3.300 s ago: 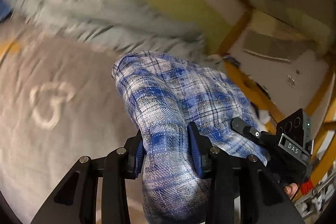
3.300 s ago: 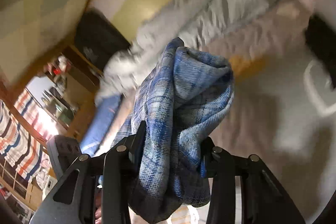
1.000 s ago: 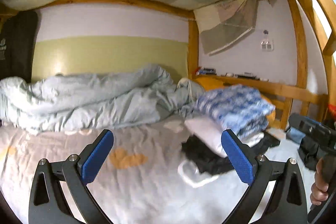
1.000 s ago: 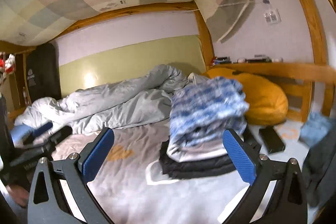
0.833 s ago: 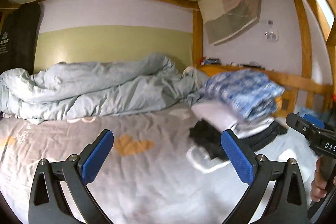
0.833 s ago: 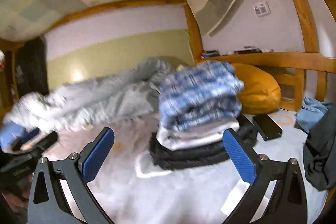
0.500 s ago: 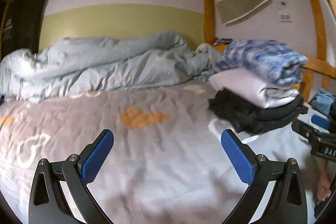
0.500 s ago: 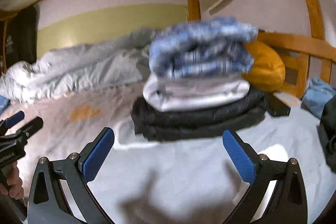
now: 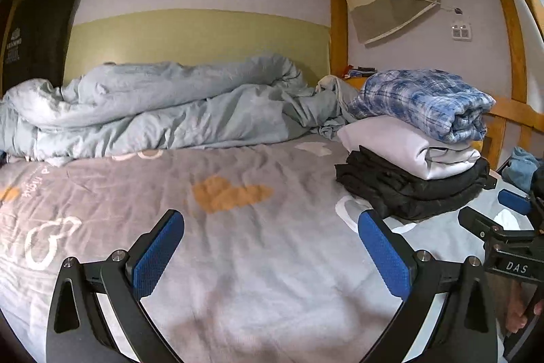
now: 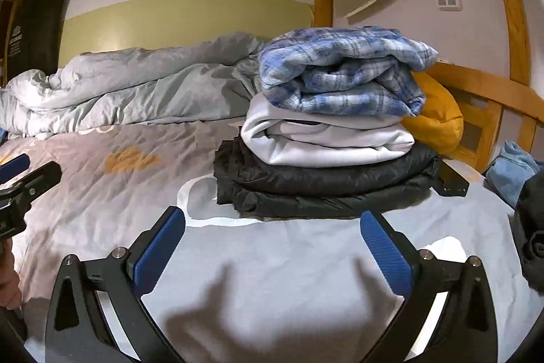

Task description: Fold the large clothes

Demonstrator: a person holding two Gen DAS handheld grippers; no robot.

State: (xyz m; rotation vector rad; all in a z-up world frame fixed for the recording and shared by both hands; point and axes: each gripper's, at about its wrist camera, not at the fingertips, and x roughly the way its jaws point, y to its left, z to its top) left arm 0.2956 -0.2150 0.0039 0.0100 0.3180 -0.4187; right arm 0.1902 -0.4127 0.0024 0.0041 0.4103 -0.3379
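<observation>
A folded blue plaid shirt (image 10: 343,70) lies on top of a stack, over a folded white garment (image 10: 323,138) and a folded black jacket (image 10: 323,182). The same stack sits at the right in the left wrist view, plaid shirt (image 9: 425,97) uppermost. My right gripper (image 10: 272,247) is open and empty, low over the grey bedsheet (image 10: 272,278) just in front of the stack. My left gripper (image 9: 270,247) is open and empty too, over the sheet (image 9: 221,244) to the left of the stack. The right gripper (image 9: 510,227) shows at that view's right edge.
A rumpled pale blue duvet (image 9: 153,104) lies along the back wall. An orange cushion (image 10: 438,114) sits behind the stack by the wooden bed rail (image 10: 489,91). Light blue cloth (image 10: 513,165) and dark clothing (image 10: 533,227) lie at the right edge. A flat black object (image 10: 452,182) rests beside the stack.
Both grippers were shut on the plaid shirt; it now lies on the stack and both are open. Since a second ago they have dropped lower and drawn closer to the bed.
</observation>
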